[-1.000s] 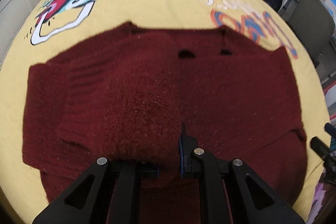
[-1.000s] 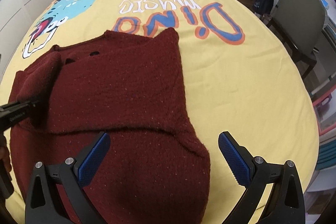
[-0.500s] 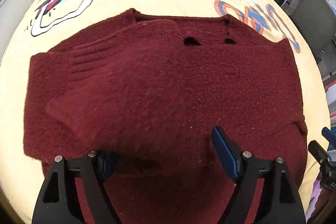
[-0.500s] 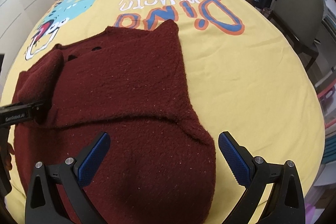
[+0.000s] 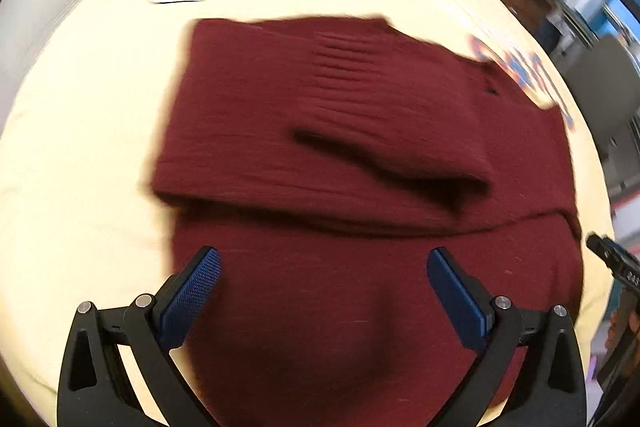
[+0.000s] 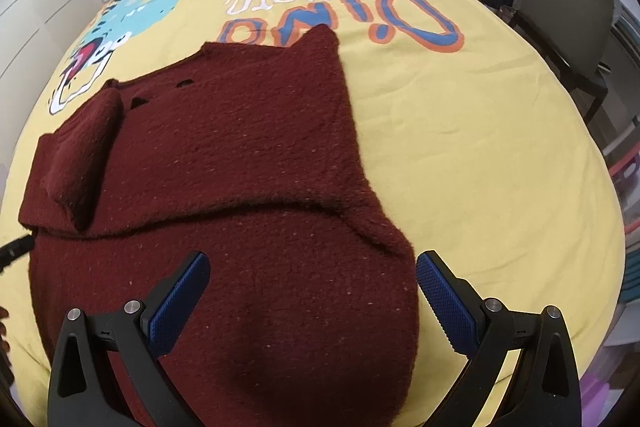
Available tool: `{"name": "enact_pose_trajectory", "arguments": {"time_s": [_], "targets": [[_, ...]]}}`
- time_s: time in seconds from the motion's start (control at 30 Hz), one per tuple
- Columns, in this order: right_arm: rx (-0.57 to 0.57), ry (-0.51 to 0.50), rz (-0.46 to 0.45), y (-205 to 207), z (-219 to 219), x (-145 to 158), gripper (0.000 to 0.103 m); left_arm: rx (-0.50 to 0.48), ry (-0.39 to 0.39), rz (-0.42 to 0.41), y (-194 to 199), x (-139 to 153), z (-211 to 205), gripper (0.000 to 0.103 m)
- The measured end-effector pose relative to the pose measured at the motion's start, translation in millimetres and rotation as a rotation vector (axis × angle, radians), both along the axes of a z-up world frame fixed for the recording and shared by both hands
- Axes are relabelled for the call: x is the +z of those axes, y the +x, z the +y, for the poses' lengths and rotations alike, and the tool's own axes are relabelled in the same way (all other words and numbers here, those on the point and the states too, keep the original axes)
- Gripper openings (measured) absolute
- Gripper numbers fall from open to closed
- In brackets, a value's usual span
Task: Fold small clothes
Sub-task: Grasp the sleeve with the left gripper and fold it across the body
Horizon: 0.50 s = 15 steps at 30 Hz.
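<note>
The dark red sweater [image 6: 224,163] is lying on the yellow bed cover [image 6: 480,131] of the bed, with both sleeves already folded in across the chest and the lower part reaching toward the two cameras. The left gripper [image 5: 324,287] is hovering above the lower left part of the sweater with its jaws spread wide and holding nothing; the left wrist view is blurred, so finer details there are not clear. The right gripper [image 6: 312,291] is hanging over the lower right part, its jaws also spread and empty. The step in hand is probably to take the bottom hem and bring it up over the folded sleeves. To do this well, each gripper should be coming down near its own bottom corner and pinching both layers of the knit together, because the thick soft fabric is likely to slip or to separate. The two sides should then be lifted at the same height and laid toward the collar [image 6: 160,93], so that the fold line is staying straight and the sleeves are not being dragged out.
</note>
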State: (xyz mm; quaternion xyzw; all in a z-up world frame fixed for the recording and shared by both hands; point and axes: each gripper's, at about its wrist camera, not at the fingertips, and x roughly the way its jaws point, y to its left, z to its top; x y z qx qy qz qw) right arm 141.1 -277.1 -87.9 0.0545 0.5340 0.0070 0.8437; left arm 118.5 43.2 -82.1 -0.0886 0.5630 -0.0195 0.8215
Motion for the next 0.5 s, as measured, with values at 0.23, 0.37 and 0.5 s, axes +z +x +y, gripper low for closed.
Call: {"name": "enact_pose_trajectory", "arguments": {"time_s": [0.23,0.37,0.5], "targets": [[0.056,-0.01,0.015,1,23,-3,0.102,0.092,0.065,0.053,2,-19,49,0.101],[0.077,-0.03,0.03,2,35,-8,0.102,0.068,0.113,0.05,9,-30,51,0.075],[0.108,-0.044,0.041,3,53,-12,0.103,0.053,0.116,0.053,21,-39,49,0.068]]}}
